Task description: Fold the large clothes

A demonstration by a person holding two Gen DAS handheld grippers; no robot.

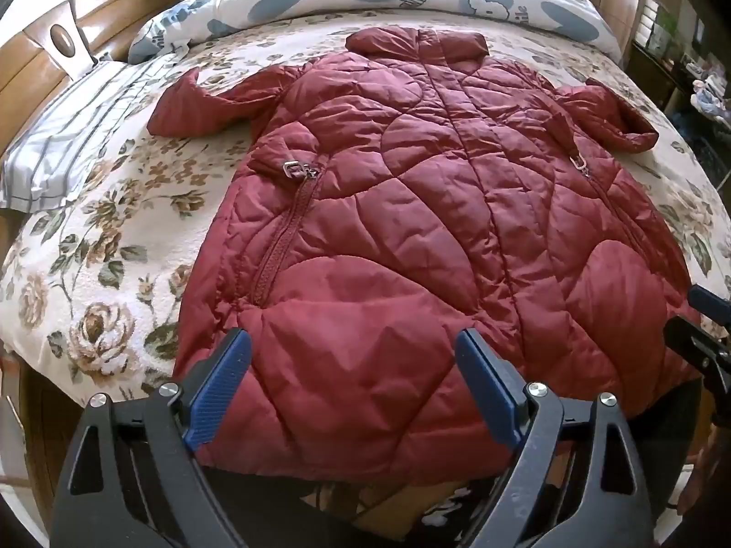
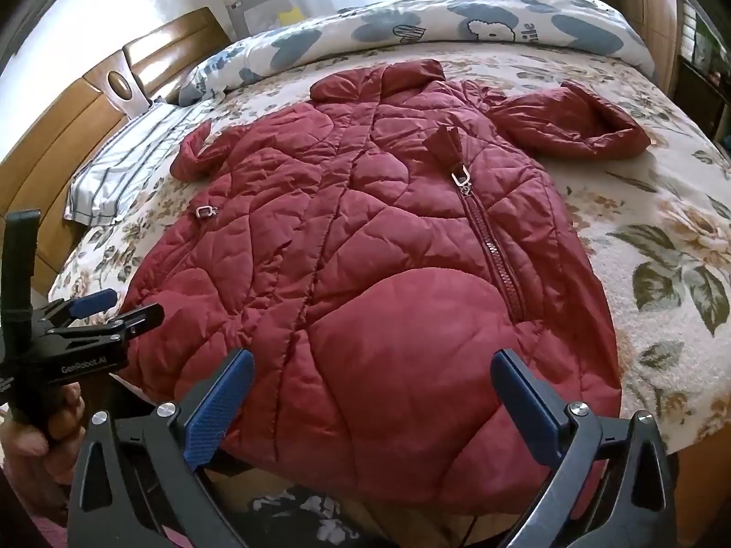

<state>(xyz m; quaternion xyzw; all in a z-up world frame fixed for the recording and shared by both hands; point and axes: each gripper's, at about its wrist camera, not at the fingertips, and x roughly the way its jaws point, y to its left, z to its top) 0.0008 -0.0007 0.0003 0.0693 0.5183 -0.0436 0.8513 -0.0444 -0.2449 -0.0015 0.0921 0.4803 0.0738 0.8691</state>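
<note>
On right view only: left gripper [image 2: 119, 309].

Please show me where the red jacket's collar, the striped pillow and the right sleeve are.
collar [image 1: 415, 43], left wrist view, top middle fold.
striped pillow [image 1: 68, 146], left wrist view, its middle.
right sleeve [image 2: 571, 123], right wrist view, padded upper side.

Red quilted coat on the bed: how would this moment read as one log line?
item: red quilted puffer coat flat on floral bedspread | left gripper: open, over hem | right gripper: open, over hem | fold: not begun
</note>
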